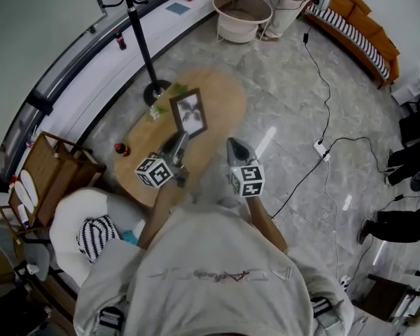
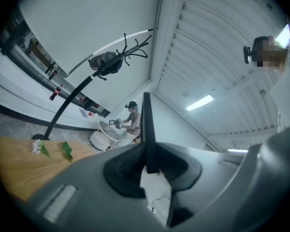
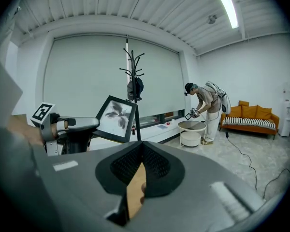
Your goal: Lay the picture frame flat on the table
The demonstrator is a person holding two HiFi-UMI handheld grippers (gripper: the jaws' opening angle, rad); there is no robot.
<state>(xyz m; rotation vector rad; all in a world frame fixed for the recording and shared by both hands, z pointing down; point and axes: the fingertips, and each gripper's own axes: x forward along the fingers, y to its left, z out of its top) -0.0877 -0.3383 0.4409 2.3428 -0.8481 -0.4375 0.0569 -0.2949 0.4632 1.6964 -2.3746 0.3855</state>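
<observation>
Picture frame upright over table, L gripper clamping frame's near edge, R gripper shut, empty, right of frame, frame edge-on in L gripper view.

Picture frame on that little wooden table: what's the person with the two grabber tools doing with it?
A person holds a two-jaw gripper in each hand at a small oval wooden table. The left gripper looks closed on the edge of the picture frame, which stands upright on the table and is not yet laid flat. The right gripper is shut on nothing and hangs off to the side, apart from the frame.
</observation>
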